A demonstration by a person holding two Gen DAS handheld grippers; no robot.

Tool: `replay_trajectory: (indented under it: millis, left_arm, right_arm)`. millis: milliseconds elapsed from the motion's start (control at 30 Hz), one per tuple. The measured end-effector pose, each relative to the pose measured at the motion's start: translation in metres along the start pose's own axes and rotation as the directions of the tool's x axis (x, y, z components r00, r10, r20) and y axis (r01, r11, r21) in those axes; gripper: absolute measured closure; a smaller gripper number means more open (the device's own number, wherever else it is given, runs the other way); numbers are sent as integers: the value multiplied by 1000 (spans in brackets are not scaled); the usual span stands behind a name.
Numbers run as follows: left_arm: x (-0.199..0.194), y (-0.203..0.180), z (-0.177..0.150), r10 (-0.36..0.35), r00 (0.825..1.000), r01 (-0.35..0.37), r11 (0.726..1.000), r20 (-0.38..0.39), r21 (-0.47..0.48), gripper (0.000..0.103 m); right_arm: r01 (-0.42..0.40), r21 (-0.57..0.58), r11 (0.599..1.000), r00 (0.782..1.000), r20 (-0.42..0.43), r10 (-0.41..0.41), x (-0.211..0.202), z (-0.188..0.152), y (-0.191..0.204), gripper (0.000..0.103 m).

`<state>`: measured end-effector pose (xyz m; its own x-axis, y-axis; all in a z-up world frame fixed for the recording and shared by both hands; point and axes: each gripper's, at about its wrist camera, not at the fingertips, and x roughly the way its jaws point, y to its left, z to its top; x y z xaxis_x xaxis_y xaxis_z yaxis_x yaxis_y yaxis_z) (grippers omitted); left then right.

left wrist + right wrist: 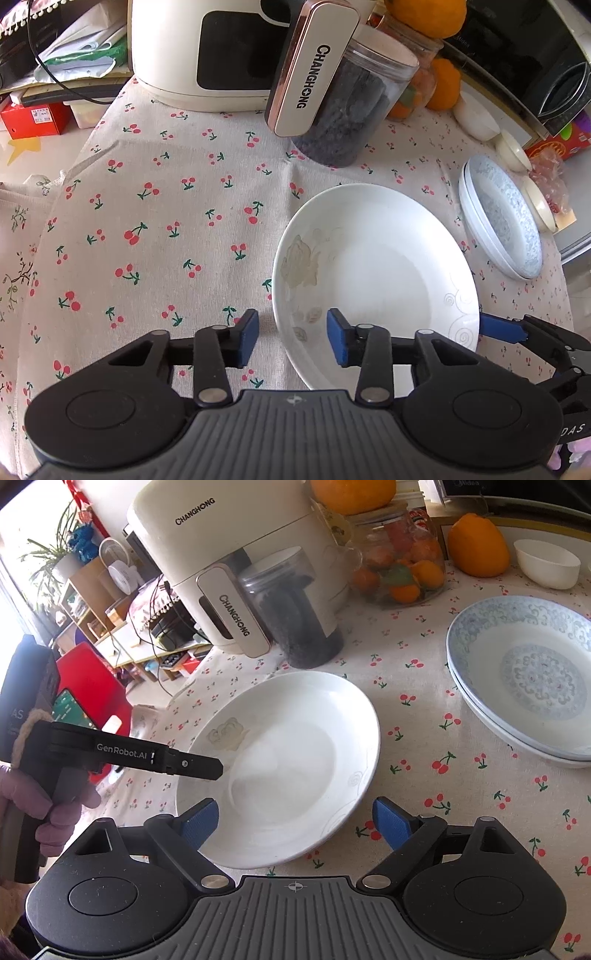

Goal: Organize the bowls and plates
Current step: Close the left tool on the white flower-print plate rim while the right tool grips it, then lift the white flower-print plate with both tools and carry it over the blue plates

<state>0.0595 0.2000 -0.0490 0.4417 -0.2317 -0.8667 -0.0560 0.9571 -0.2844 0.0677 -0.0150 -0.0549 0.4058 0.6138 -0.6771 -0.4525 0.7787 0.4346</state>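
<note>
A white deep plate with a faint floral print sits on the cherry-print tablecloth; it also shows in the right wrist view. My left gripper is open, its jaws straddling the plate's left rim. My right gripper is open wide around the plate's near rim. A stack of two blue-patterned plates lies to the right, also in the left wrist view. Small white bowls stand behind the stack, one in the right wrist view.
A cream Changhong appliance and a clear jar of dark contents stand behind the plate. A glass jar of fruit and oranges are at the back. A dark microwave is at far right.
</note>
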Motion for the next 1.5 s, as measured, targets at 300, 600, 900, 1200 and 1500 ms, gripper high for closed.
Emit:
replay_trajectory:
  millis: [300,600,900,1200,1500]
  left_arm:
    - [3,-3,1,3,1000,-3,1000,-6,13,80]
    - [3,-4,1,21,1000,-21,999,-1,24,84]
    - [3,-6,1,38,999,-38,999,13,30,84]
    - [-6,-14,4,20,998,-23,999,66,39,85]
    - [-19,-35,16,-20,990,15,999,142,36,85]
  right_arm:
    - [39,9,999,999,16,-39,2,-1,-1,38]
    - [94,38,995,996,5,-95,5,1,-12,74]
    - [100,55,993,995,-8,-100,6,1,-14,83]
    - [96,73,993,995,30,-98,-9,8,-17,83]
    - [90,94,992,991,95,-99,-33,24,-27,83]
